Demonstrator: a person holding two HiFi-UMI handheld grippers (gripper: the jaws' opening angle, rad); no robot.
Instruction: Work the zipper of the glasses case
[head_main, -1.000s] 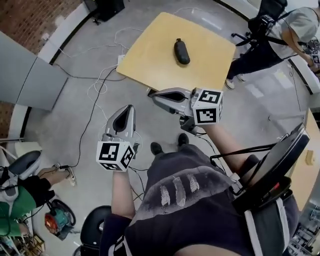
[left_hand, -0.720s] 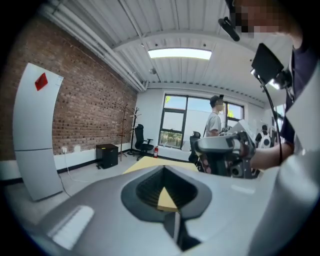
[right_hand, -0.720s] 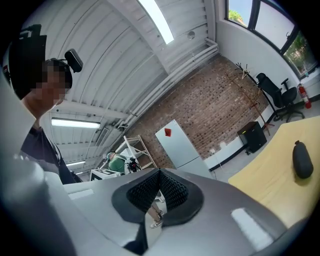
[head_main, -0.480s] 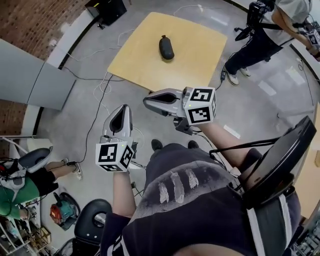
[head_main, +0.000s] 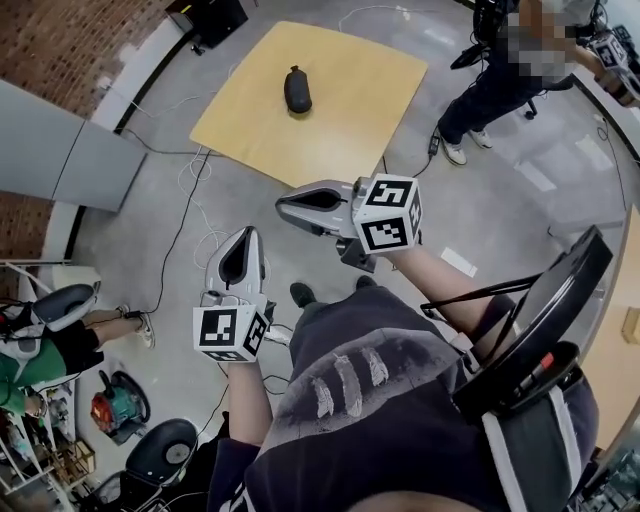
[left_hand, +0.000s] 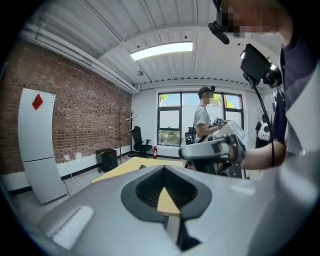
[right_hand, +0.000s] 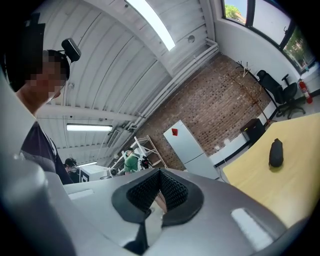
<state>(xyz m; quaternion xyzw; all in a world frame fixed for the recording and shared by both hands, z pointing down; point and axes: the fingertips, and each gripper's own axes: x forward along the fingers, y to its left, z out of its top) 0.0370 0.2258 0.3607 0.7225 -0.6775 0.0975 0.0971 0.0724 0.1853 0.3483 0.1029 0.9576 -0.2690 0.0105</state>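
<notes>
Head view: we see the glasses case (head_main: 297, 89) lying on the wooden table (head_main: 370, 90), left of the tabletop's middle and well apart from both grippers. The case is a dark, smooth, rounded oblong. Its long axis runs roughly away from us, tilted slightly, and we cannot tell the zipper end at this size. The left gripper (head_main: 245, 233) points towards the table with its jaws together. The right gripper (head_main: 283, 205) points across to our left, jaws likewise together. Each carries a cube of black-and-white square markers; these show patterns only.

Left gripper view: the jaws are closed with nothing between them. A strip of the yellow table (left_hand: 125, 167) shows beyond them, and the right gripper (left_hand: 192, 151) crosses the right side. A white cabinet (left_hand: 36, 145) bears a red diamond label (left_hand: 37, 101); any print on it is too small to read.

Right gripper view: the jaws are closed and empty. The case (right_hand: 276, 152) sits on the table (right_hand: 300, 175) at far right, long axis near upright in this view, plain dark with a narrower top end. The same cabinet (right_hand: 187, 145) and its red label (right_hand: 174, 132) appear against the brick wall
</notes>
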